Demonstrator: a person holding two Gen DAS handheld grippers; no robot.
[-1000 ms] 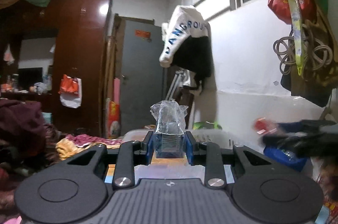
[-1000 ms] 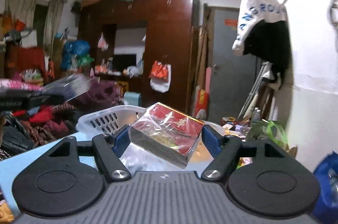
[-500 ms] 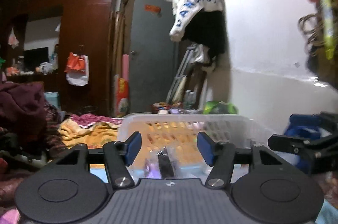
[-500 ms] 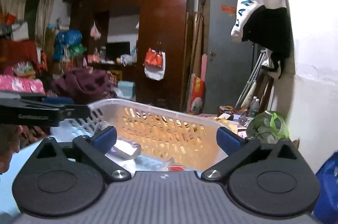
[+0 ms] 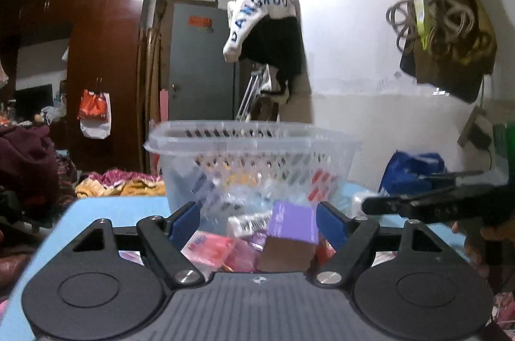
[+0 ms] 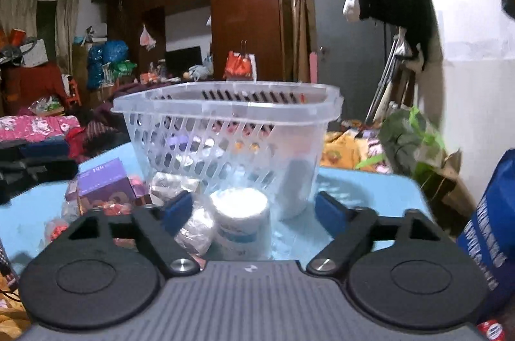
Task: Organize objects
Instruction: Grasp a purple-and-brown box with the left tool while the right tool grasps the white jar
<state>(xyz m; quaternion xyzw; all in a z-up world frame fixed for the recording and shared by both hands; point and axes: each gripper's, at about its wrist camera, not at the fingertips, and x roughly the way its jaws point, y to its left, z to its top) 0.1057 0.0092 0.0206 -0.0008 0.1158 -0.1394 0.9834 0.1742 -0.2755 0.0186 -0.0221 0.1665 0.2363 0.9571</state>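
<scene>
A clear plastic basket [image 5: 251, 144] stands on the light blue table [image 5: 106, 212], also in the right wrist view [image 6: 225, 112], with several packets inside. My left gripper [image 5: 259, 220] is open and empty, low over a purple box [image 5: 291, 222] and pink packets [image 5: 209, 246] in front of the basket. My right gripper [image 6: 254, 209] is open and empty, low over a white round tub [image 6: 241, 218] and a wrapped packet [image 6: 196, 228]. The purple box [image 6: 103, 180] lies to its left. The right gripper shows at the right of the left wrist view [image 5: 434, 202].
A blue bag [image 6: 489, 225] stands at the table's right edge. A green plastic bag [image 6: 408, 135] lies beyond the table. A dark wardrobe [image 6: 244, 16] and piled clothes [image 5: 25, 167] fill the room behind. Clothing hangs on the white wall [image 5: 264, 19].
Both grippers let go of their loads, a clear-wrapped item on the left and a red box on the right, over the basket. They then drew back and sank to the items in front of it.
</scene>
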